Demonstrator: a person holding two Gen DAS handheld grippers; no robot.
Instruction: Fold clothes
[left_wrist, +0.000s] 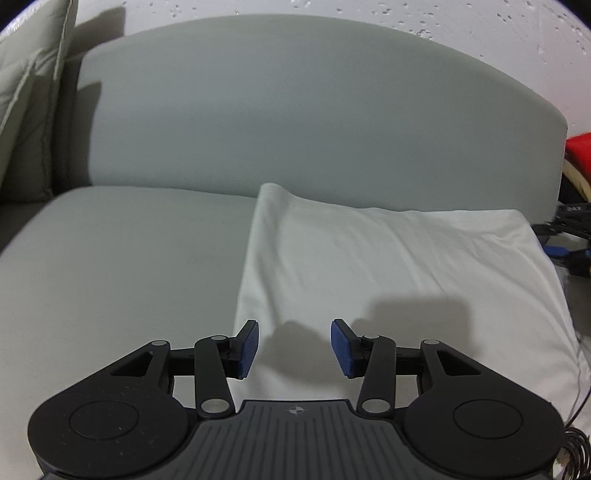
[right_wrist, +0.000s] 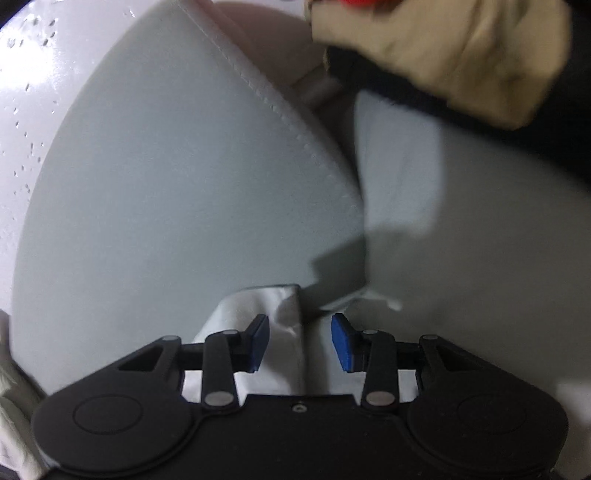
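White garment (left_wrist: 388, 280) flat on the grey sofa seat (left_wrist: 110, 266), right half of the cushion, folded into a rough rectangle with a straight left edge running 12 to 6 o'clock; light diagonal creases toward 2 o'clock. Fits either a mid-fold panel awaiting another fold or a finished rectangle; not settled by these views.

Left gripper (left_wrist: 294, 345) low over the near left part of the cloth, jaws apart, nothing between the blue pads (left_wrist: 247, 347). Right gripper (right_wrist: 300, 341) also with jaws apart, a raised ridge of pale fabric (right_wrist: 291, 332) sitting in the gap, not pinched.

If another fold follows: grab all layers at an edge, not just the top ply; keep both grips level, lay over slowly, press creases flat after.

View differences:
- Left wrist: whole cloth outline, backrest (left_wrist: 295, 110) at 12 o'clock, red item (left_wrist: 578, 151) at 3 o'clock off the sofa end.
- Right wrist: blurred, only a bunched fabric corner close up, stitched backrest seam (right_wrist: 280, 110), beige cloth (right_wrist: 461, 55) at 1 o'clock. Cloth outline not readable there.
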